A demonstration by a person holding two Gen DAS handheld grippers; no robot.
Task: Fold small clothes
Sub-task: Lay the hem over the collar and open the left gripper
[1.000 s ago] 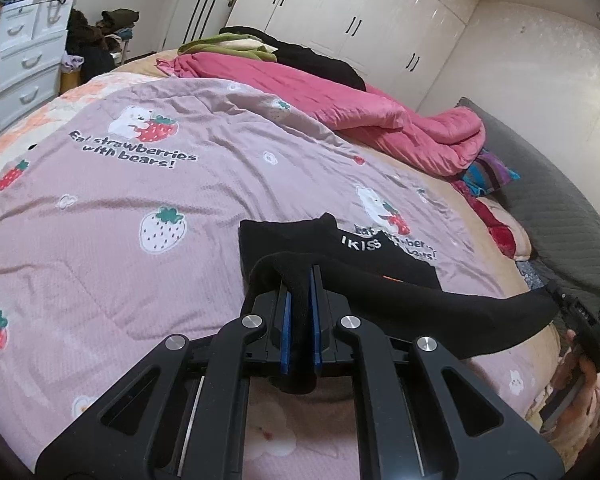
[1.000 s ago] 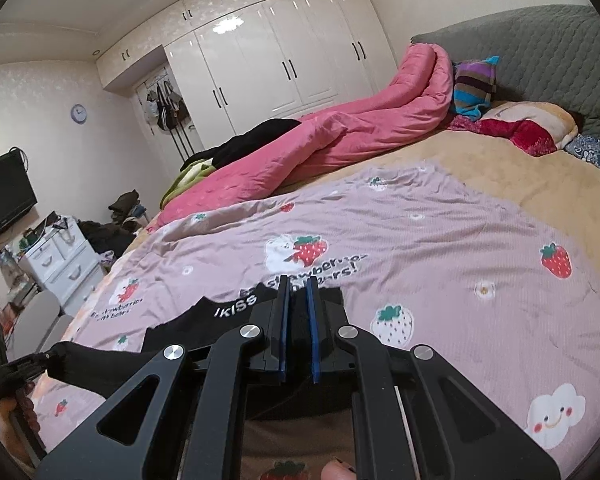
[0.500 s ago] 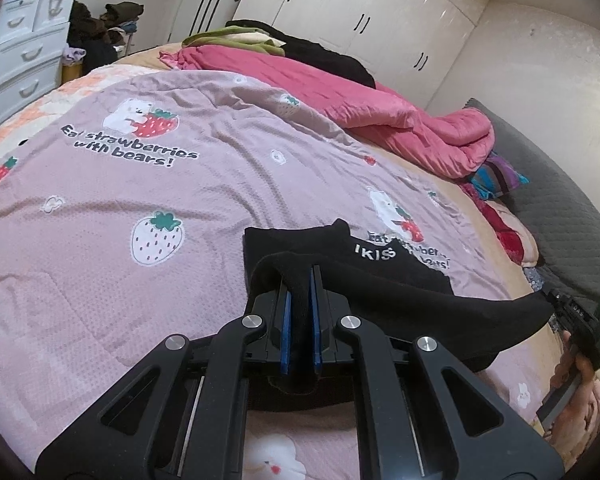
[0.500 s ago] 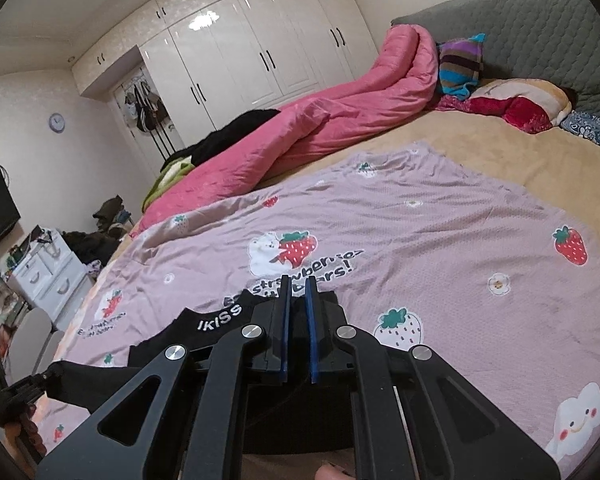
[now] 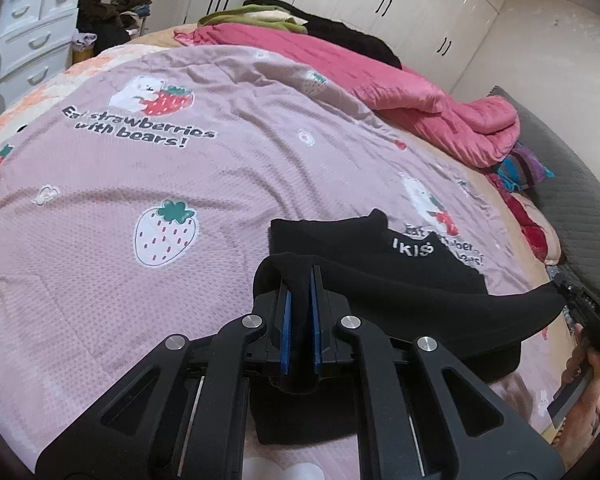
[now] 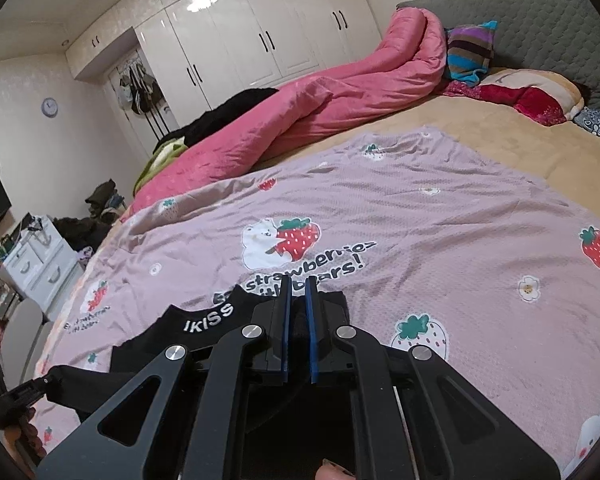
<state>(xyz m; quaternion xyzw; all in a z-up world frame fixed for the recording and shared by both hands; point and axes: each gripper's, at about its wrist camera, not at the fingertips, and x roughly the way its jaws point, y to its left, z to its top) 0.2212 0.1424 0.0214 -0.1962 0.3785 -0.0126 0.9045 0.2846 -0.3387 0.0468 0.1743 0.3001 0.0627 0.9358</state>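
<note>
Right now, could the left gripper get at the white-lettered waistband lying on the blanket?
Probably not yet. The left gripper is shut on the black garment's lifted edge, as is the right gripper. The waistband lies unobstructed just beyond, but reaching it means releasing first.

White "IKISS" lettering on the black garment [image 5: 416, 248]. Dark print "Eat strawberries with bears!" on the pink strawberry sheet [image 5: 140, 132], repeated beside the garment, partly hidden there.

Both wrist cams close, angled down; share black garment [image 5: 416, 292], bedspread [image 6: 440, 216].
</note>
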